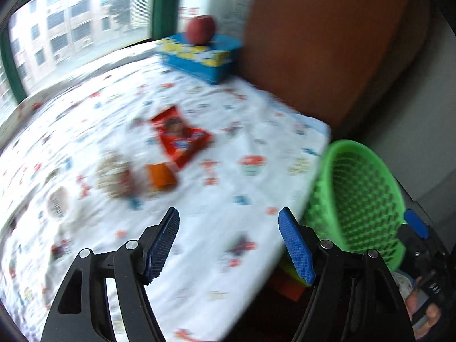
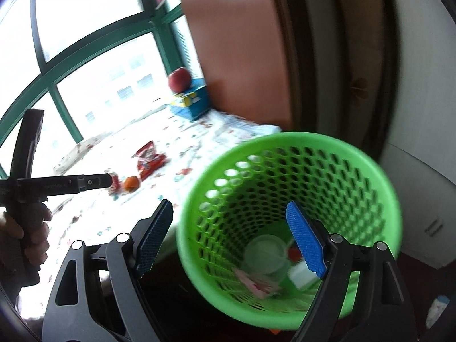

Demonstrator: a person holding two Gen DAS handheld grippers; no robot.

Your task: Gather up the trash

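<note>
On the patterned tablecloth [image 1: 228,171] lie a red snack wrapper [image 1: 179,138], a small orange packet [image 1: 161,175], a crumpled brownish wrapper [image 1: 114,176] and a white round lid [image 1: 58,202]. My left gripper [image 1: 228,213] hangs open above the cloth, a little in front of them, with nothing between its pads. A green mesh basket [image 2: 285,171] stands off the table's right edge. It holds a clear cup [image 2: 268,253] and several bits of paper. My right gripper [image 2: 229,203] is open over the basket's mouth and grips nothing. The picture is blurred.
A red apple [image 1: 200,28] rests on a blue box [image 1: 205,59] at the table's far corner, by the window [image 1: 71,28]. A brown wooden panel [image 1: 327,42] rises behind the table and basket. A hand [image 2: 31,233] holds the left gripper's handle.
</note>
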